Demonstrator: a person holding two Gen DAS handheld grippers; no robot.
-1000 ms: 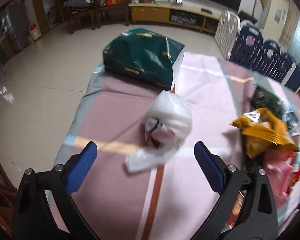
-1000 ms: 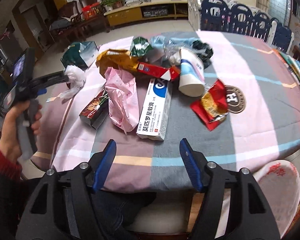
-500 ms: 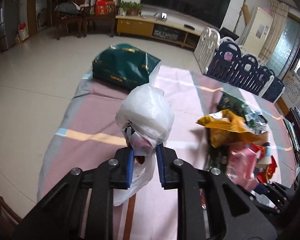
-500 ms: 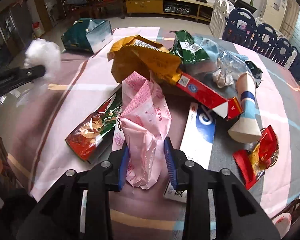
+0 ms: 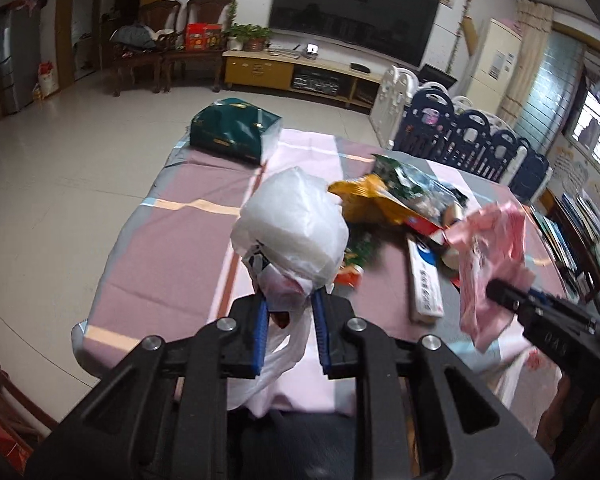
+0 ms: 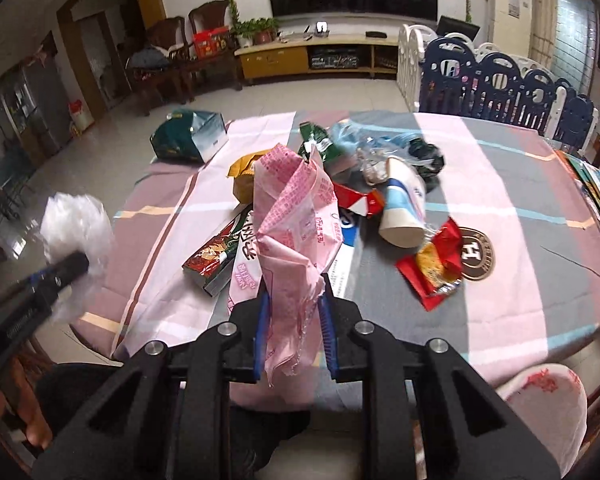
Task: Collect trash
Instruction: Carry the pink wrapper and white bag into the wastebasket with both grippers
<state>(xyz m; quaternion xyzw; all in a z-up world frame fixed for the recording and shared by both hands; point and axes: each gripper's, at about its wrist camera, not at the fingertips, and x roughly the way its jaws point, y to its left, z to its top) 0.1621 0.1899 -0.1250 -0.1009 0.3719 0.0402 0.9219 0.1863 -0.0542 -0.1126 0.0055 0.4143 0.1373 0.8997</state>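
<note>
We are holding the left gripper (image 5: 289,322) clamped on a knotted white plastic bag (image 5: 296,228), its blue pads pinching the bag's twisted neck while the puffed body is standing above the fingers, lifted clear of the striped tablecloth (image 5: 172,248) near the table's left edge. We are gripping a crumpled pink printed wrapper (image 6: 292,224) in the right gripper (image 6: 293,330); its jaws have just been closing, and the wrapper's lower end is squeezed between the pads, with the rest rising loosely above them over the near edge of the table. In the left wrist view the same pink wrapper (image 5: 490,256) is hanging from the right gripper's tip at the right side, and in the right wrist view the white bag (image 6: 76,224) is showing, blurred, at the left gripper's tip off the table's left edge. The remaining trash is lying in a heap around the table's middle: a yellow snack bag (image 6: 242,168), a green wrapper (image 6: 320,144), a red and green snack packet (image 6: 212,258), a red carton (image 6: 358,200), a white and blue medicine box (image 5: 426,280), a tipped paper cup (image 6: 402,208) and a red foil packet (image 6: 434,266) lying just beside a round dark coaster (image 6: 474,256). A dark green gift bag (image 5: 232,136) is lying on its side at the far left corner.
</note>
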